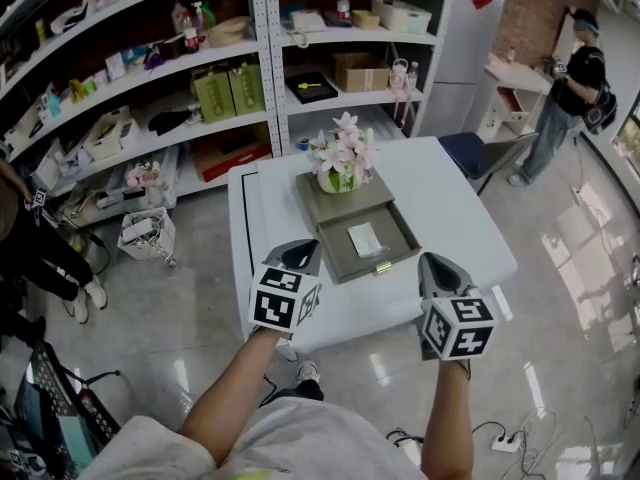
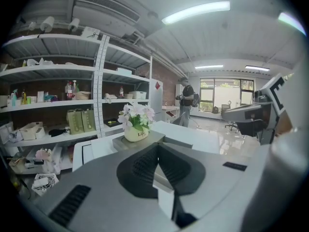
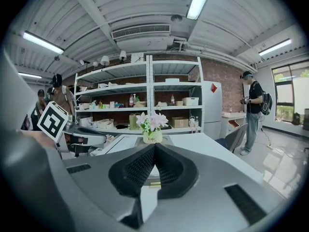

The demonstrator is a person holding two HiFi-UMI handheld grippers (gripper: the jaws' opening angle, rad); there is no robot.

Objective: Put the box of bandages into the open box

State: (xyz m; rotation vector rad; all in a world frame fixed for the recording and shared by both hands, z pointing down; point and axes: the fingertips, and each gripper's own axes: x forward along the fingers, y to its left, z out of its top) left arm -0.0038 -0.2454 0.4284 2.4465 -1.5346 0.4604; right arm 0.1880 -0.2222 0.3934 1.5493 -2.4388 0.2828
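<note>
Left gripper and right gripper pressed together, bandage box inside open box, flowers behind

Grey open box, white table, pink flowers

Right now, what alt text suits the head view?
The left gripper and right gripper, both shut and empty, hover at the near edge of a white table, before a grey box whose open drawer holds a small white box.
</note>
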